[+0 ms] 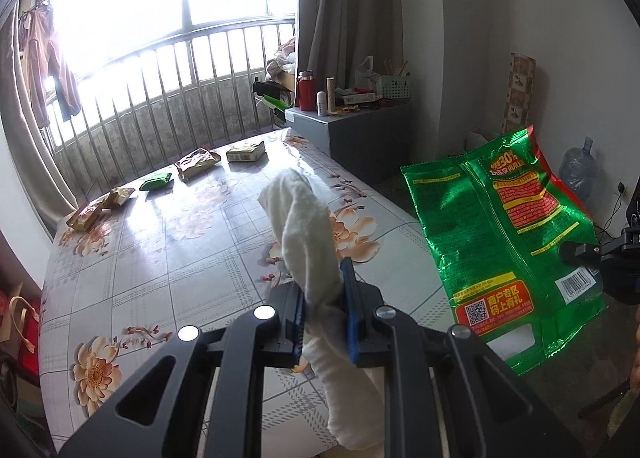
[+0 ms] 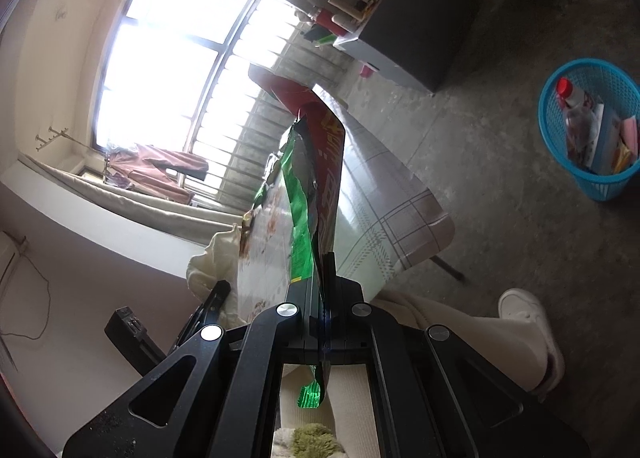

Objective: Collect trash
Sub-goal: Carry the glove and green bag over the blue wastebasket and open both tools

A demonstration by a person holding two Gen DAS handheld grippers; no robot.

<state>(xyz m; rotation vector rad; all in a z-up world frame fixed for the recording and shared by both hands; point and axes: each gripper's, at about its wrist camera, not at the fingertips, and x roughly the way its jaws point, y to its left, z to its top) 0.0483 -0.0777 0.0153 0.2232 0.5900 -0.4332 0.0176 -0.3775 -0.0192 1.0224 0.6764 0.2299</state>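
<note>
So, big bench with a flowered plaid cover fills most of the left wrist view; its near edge is cut off by the left gripper's frame. In the right wrist view the same bench is tilted and half hidden behind the wrapper. Blown-out window behind it, nothing readable through the glare.

Grey cabinet beyond the bench's far corner, cluttered top: a red flask, a basket, small stuff too tiny to name.

Blue mesh bin on the floor, well apart from the bench, seen only in the right wrist view, right rim cropped. A red-capped bottle and some packets inside, contents blurry.

Green snack wrapper held up in the air beside the bench's right edge, crumpled, its back side facing the left camera. Right gripper has its fingers clenched on the wrapper's lower edge; a bit of foil sticks out behind them. In the left wrist view that gripper is mostly off frame at the right.

White cloth is pinched in the left gripper, fingers clamped on its middle, one end poking up, the other drooping out of frame.

Five small packets sit in a row along the bench's far side, labels unreadable.
</note>
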